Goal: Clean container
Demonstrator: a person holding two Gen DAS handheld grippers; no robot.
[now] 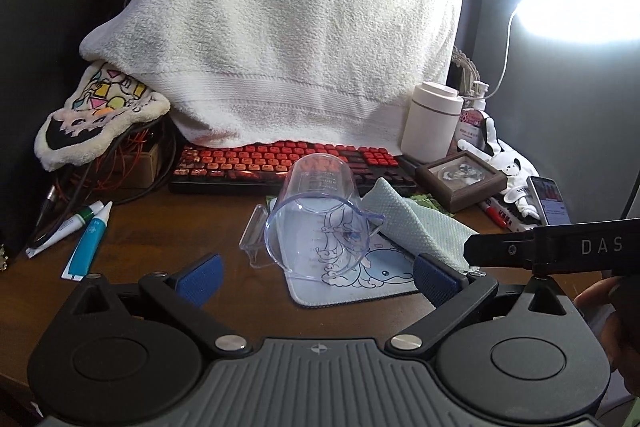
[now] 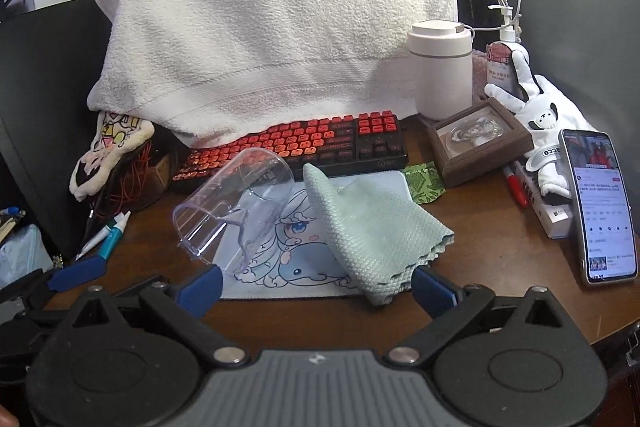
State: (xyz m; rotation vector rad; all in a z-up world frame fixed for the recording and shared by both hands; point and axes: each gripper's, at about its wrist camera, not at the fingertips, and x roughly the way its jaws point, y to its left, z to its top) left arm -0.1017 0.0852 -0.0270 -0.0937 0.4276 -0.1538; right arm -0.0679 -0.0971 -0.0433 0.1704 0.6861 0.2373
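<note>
You hold both grippers released and empty, left gripper (image 1: 318, 273) and right gripper (image 2: 316, 285) short of the work, so this reads as the approach or the close of cleaning. The clear container (image 1: 316, 215) lies on its side on the cartoon mat (image 2: 304, 247), touching the green cloth (image 2: 372, 231). Next, steady the container and take up the cloth. Only your right view shows the whole cloth and the phone (image 2: 600, 203) screen; your left shows the container's open mouth.

Clear glossy plastic cup (image 1: 320, 215); textured green cloth (image 2: 372, 227); wood desk (image 1: 168, 239).
</note>
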